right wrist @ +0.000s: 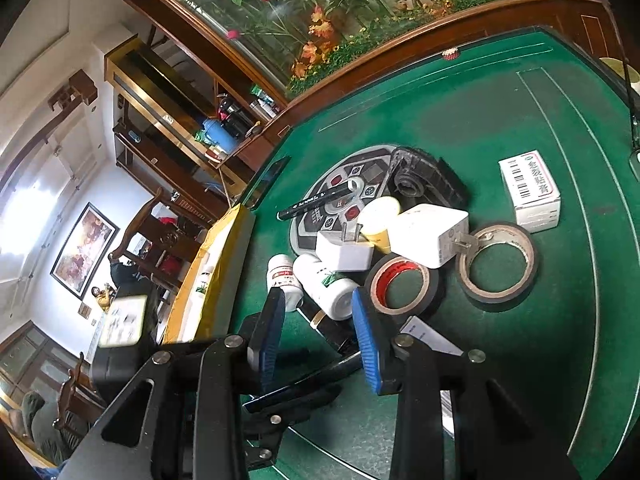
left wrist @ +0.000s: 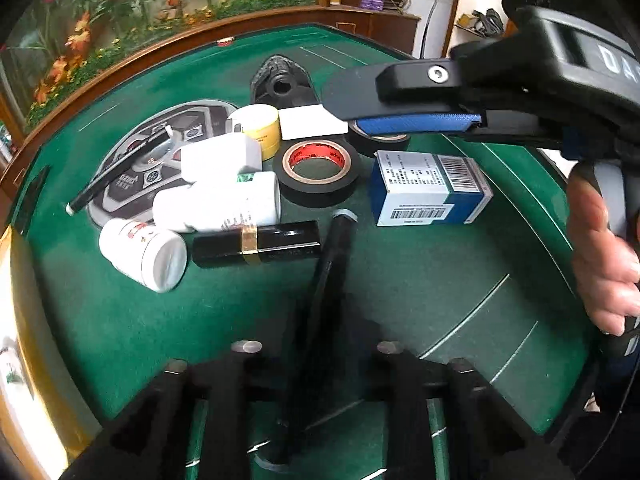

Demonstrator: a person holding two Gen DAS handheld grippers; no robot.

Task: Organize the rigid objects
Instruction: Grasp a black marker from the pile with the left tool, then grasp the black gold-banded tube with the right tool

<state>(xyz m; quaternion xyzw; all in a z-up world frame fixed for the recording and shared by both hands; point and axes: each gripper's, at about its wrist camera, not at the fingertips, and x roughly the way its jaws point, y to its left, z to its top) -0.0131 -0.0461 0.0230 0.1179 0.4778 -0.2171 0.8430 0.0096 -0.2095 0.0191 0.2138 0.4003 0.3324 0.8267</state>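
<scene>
A jumble lies on the green felt table (left wrist: 420,280): two white bottles (left wrist: 144,254) (left wrist: 218,202), a black lipstick tube (left wrist: 256,242) with a gold band, a red-cored black tape roll (left wrist: 316,168), a blue and white box (left wrist: 428,188), a white charger (left wrist: 220,158) and a yellow jar (left wrist: 260,124). My left gripper (left wrist: 316,320) is shut on a black pen (left wrist: 338,240) that points at the pile. Coming in from the upper right, my right gripper (left wrist: 344,108) (right wrist: 320,340) hovers open over a second tape roll (left wrist: 380,140) (right wrist: 496,304), with nothing between its blue pads (right wrist: 366,344).
Another black pen (left wrist: 116,170) lies on a round grey panel (left wrist: 132,200). A black gadget (left wrist: 280,80) sits behind the pile and a white box (right wrist: 530,192) at the right. A hand (left wrist: 600,264) holds the right gripper. A yellow-edged box (right wrist: 208,276) borders the table's left side.
</scene>
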